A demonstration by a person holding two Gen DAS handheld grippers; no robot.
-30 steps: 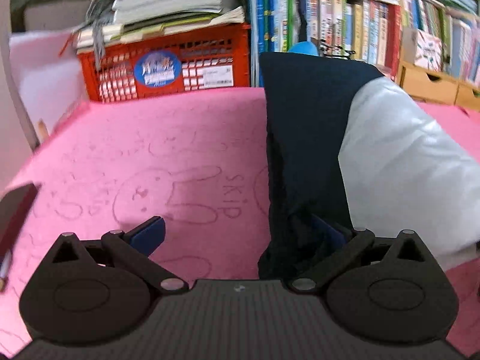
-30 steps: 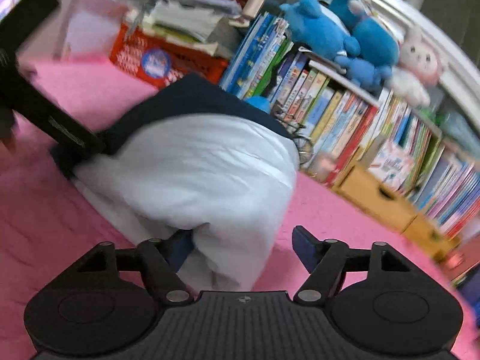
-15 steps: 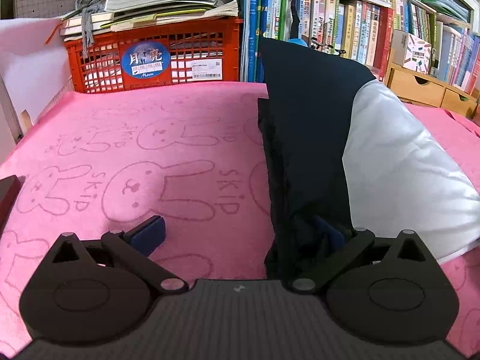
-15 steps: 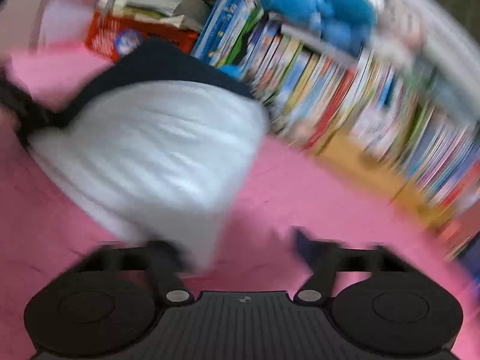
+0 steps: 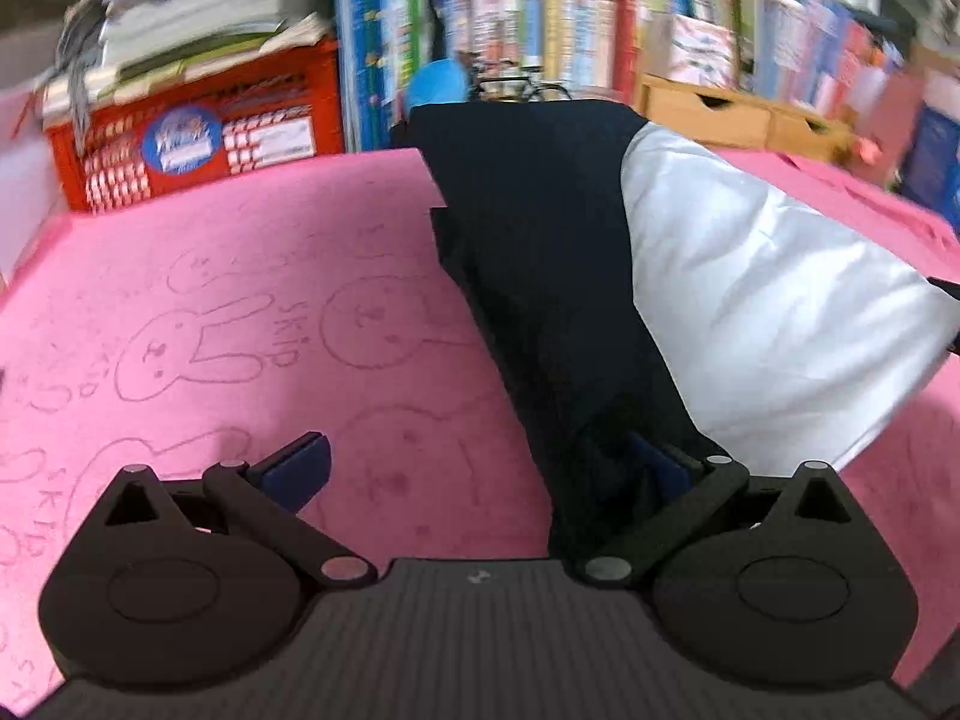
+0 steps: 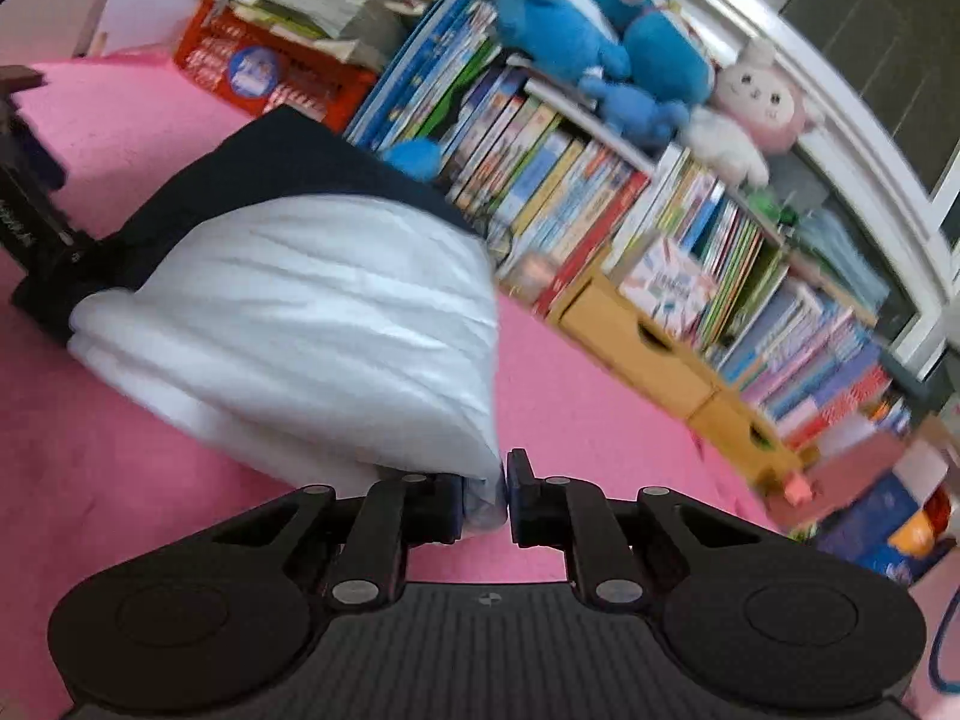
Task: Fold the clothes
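Observation:
A folded garment, navy (image 5: pixel 540 252) on one side and white (image 5: pixel 756 300) on the other, lies on the pink rabbit-print blanket (image 5: pixel 210 312). My left gripper (image 5: pixel 480 468) is open at the garment's near navy end. Its left finger (image 5: pixel 297 468) is bare over the blanket, and its right finger (image 5: pixel 660 471) is half buried in the navy cloth. In the right wrist view the white part (image 6: pixel 312 324) bulges up, and my right gripper (image 6: pixel 486 495) is shut on the garment's near white corner. The left gripper's body (image 6: pixel 36 222) shows at the far navy end.
A red crate (image 5: pixel 198 138) stacked with papers stands at the blanket's back left. Behind the garment runs a packed bookshelf (image 6: pixel 570 180) with blue and pink plush toys (image 6: pixel 600 48) on top. Wooden drawer boxes (image 6: pixel 648 342) line the back right edge.
My right gripper, open around the white corner a second ago, has shut on it. The left gripper stays open at the navy end; its view has swung slightly.

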